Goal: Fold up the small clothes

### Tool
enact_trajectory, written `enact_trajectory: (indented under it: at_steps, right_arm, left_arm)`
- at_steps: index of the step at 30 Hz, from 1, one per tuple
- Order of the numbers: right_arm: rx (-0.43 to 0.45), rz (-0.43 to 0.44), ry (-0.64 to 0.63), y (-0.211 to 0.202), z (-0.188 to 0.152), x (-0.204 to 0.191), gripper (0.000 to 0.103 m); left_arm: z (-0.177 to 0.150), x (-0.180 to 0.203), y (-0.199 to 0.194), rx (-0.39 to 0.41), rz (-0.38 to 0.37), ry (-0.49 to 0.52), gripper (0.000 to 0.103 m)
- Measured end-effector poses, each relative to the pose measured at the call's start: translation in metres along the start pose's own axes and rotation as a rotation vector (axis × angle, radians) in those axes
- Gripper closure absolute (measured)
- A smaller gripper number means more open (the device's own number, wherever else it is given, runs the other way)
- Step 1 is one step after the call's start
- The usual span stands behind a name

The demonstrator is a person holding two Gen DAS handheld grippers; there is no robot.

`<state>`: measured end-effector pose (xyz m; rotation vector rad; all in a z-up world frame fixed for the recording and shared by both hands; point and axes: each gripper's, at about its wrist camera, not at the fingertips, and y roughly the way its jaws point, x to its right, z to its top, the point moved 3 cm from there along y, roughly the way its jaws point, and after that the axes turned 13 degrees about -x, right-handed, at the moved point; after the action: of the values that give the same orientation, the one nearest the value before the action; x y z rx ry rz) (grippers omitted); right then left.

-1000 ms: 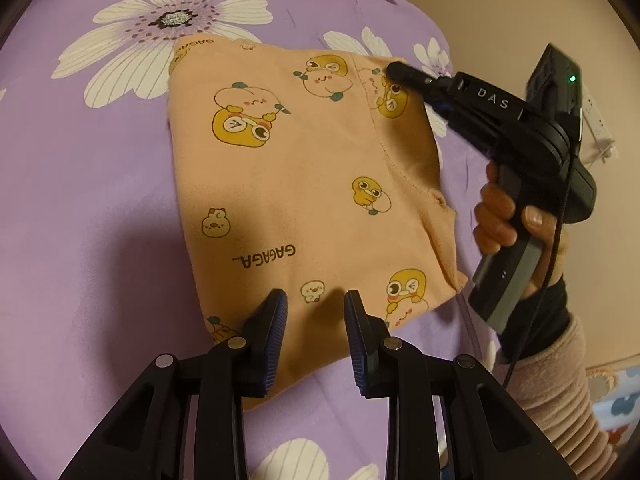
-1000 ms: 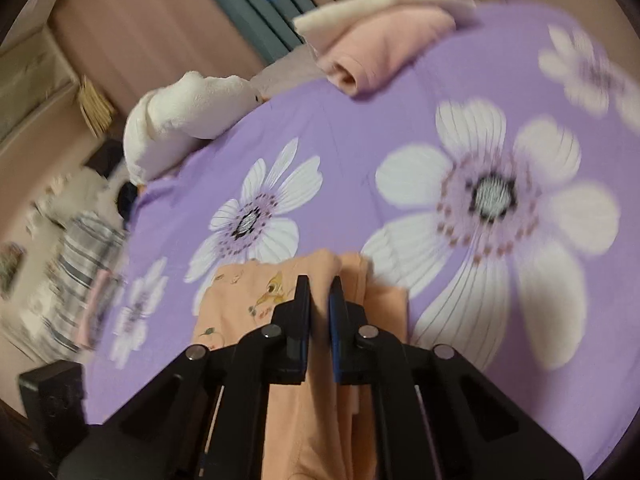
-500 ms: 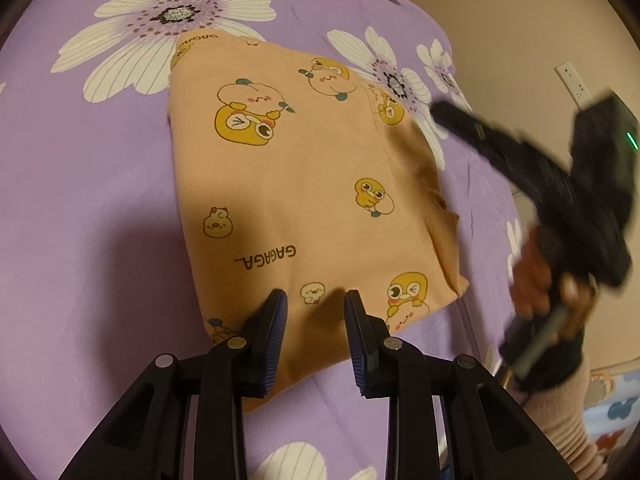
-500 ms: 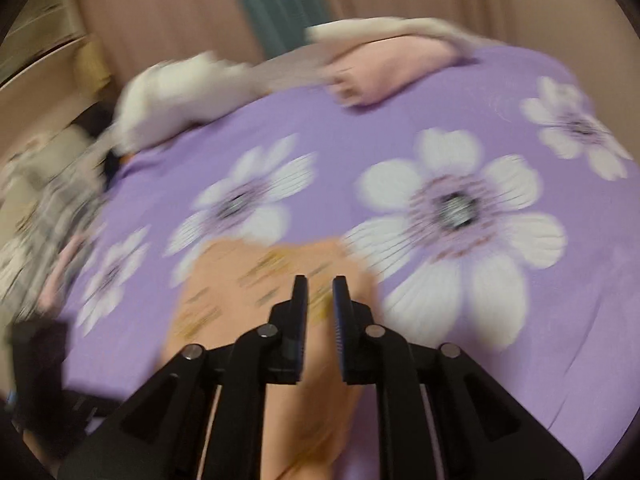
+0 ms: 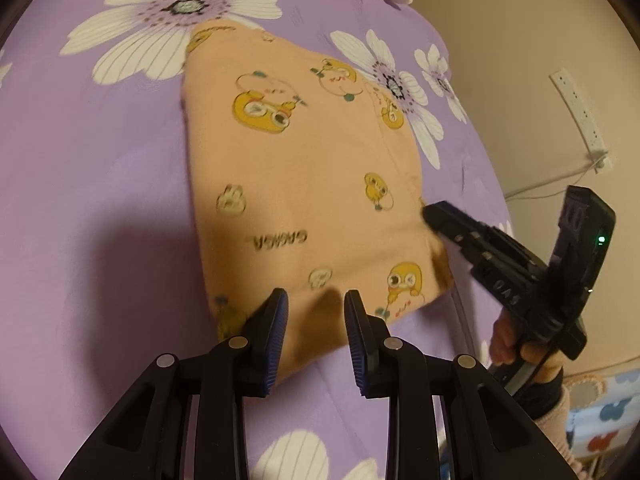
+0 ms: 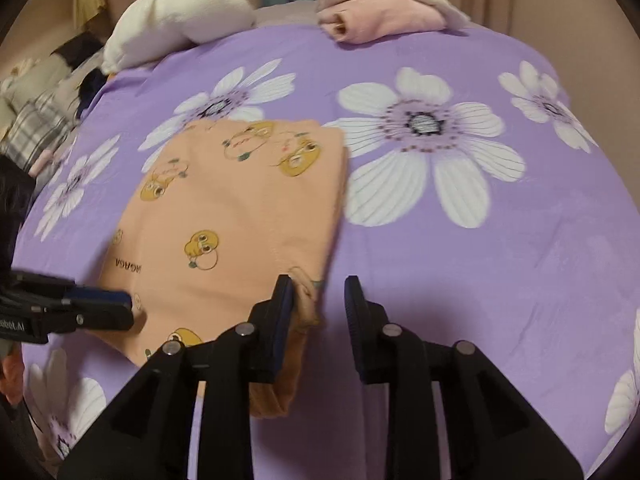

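Note:
A folded orange garment [image 5: 304, 184] with yellow duck prints lies flat on the purple flowered bedsheet [image 5: 100, 208]; it also shows in the right wrist view [image 6: 236, 216]. My left gripper [image 5: 316, 300] is open and empty, its fingers over the garment's near edge. My right gripper [image 6: 318, 284] is open and empty at the garment's near right corner, its left finger [image 6: 282, 300] against the cloth. The right gripper shows in the left wrist view [image 5: 436, 216] at the garment's right edge, and the left gripper shows in the right wrist view [image 6: 124, 304].
Folded pink and cream clothes [image 6: 380, 12] lie at the far edge of the bed, next to a white bundle [image 6: 180, 20]. More clothes [image 6: 36, 120] are piled at the far left. A wall with a power strip [image 5: 578, 112] stands to the right of the bed.
My right gripper let go of the garment's far corner, opened, and moved back to the near right corner. The left gripper stayed open at the near edge.

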<state>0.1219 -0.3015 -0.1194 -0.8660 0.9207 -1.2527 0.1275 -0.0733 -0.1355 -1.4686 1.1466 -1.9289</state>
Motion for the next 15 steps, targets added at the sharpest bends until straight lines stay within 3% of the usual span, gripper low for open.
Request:
enact_trajectory:
  at_steps: [4,8,11,15]
  right_arm:
    - [0.078,-0.003,-0.020,-0.031,-0.007,-0.007,0.078]
    - [0.140,0.087,-0.038,-0.051,-0.017,-0.019,0.078]
    - [0.119,0.152,-0.050,-0.045,-0.026,-0.030,0.082]
    - [0.040,0.090,-0.041,-0.014,-0.039,-0.032,0.089]
  left_arm:
    - [-0.016,0.000,-0.017,0.027,0.024,0.016,0.076]
    - [-0.028,0.003,-0.029,0.074,0.029,0.039,0.076]
    - [-0.030,0.005,-0.019,0.058,0.044,0.046,0.076]
    - [-0.025,0.004,-0.002,0.034,0.076,0.043,0.076]
